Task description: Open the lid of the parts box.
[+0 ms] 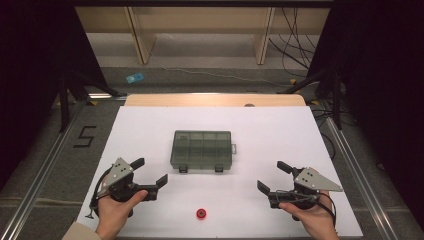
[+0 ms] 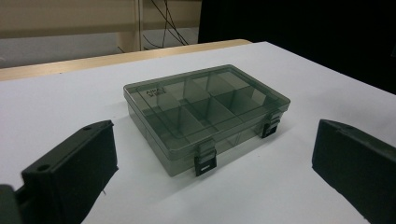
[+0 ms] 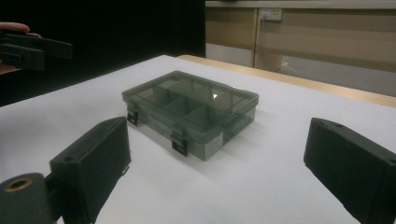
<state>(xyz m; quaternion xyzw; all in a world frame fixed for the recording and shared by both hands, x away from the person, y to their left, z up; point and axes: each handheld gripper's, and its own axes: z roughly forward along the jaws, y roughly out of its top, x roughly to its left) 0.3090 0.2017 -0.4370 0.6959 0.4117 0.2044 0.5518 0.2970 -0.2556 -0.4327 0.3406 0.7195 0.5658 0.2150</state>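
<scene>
A smoky transparent compartment box (image 1: 201,150) lies shut in the middle of the white table top (image 1: 145,125), its two dark latches facing the near edge. A small red round object (image 1: 201,214) sits in front of it near the table's front edge. My left gripper (image 1: 150,172) rests at the near left, open and empty, pointing toward the box (image 2: 205,112). At the near right my right gripper (image 1: 273,176) is open too, with nothing in it, and it faces the box (image 3: 189,109) from the other side. The left gripper (image 3: 32,46) shows far off in the right gripper view.
A wooden strip (image 1: 215,100) runs along the table's far edge. Beyond it are wooden legs, cables and a small blue item (image 1: 134,78) on the floor. Metal rails (image 1: 40,175) run along both sides of the table.
</scene>
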